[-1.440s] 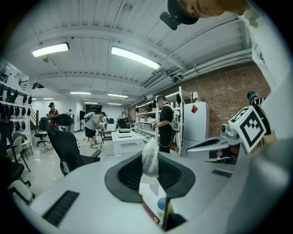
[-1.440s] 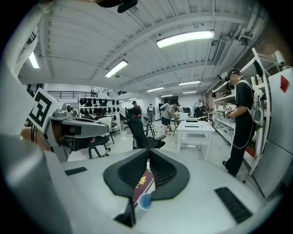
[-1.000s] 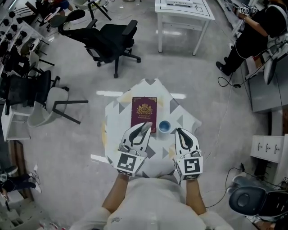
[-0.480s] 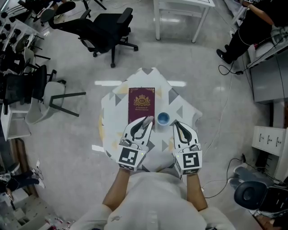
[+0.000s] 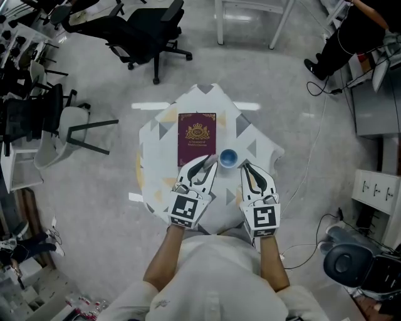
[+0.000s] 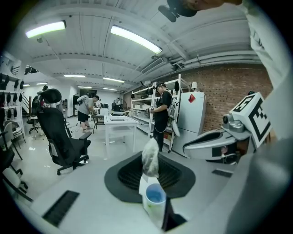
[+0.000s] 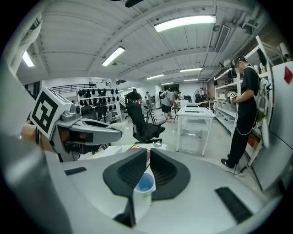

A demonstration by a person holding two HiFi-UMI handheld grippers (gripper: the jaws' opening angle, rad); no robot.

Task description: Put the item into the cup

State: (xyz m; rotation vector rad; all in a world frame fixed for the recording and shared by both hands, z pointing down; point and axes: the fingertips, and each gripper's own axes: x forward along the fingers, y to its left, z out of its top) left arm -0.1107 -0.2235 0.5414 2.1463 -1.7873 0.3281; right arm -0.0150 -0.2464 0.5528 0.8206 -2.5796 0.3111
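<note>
A small blue-lined cup [image 5: 228,158] stands on the patterned table [image 5: 156,135], just right of a maroon booklet [image 5: 196,138]. My left gripper [image 5: 210,162] is at the cup's left and shut on a pale crumpled item [image 6: 149,156]. In the left gripper view the item hangs just above and behind the cup [image 6: 154,197]. My right gripper [image 5: 245,165] is at the cup's right with its jaws together and nothing between them. In the right gripper view the cup [image 7: 145,185] sits right under that gripper [image 7: 149,157].
The booklet with a gold crest covers the table's middle. Around the table there are black office chairs [image 5: 141,34] at the upper left, a white table [image 5: 250,12] beyond, a person [image 5: 351,37] at the upper right, and cables on the floor [image 5: 316,106].
Both grippers have sunk toward the table on either side of the cup. The left one still holds the pale item.
</note>
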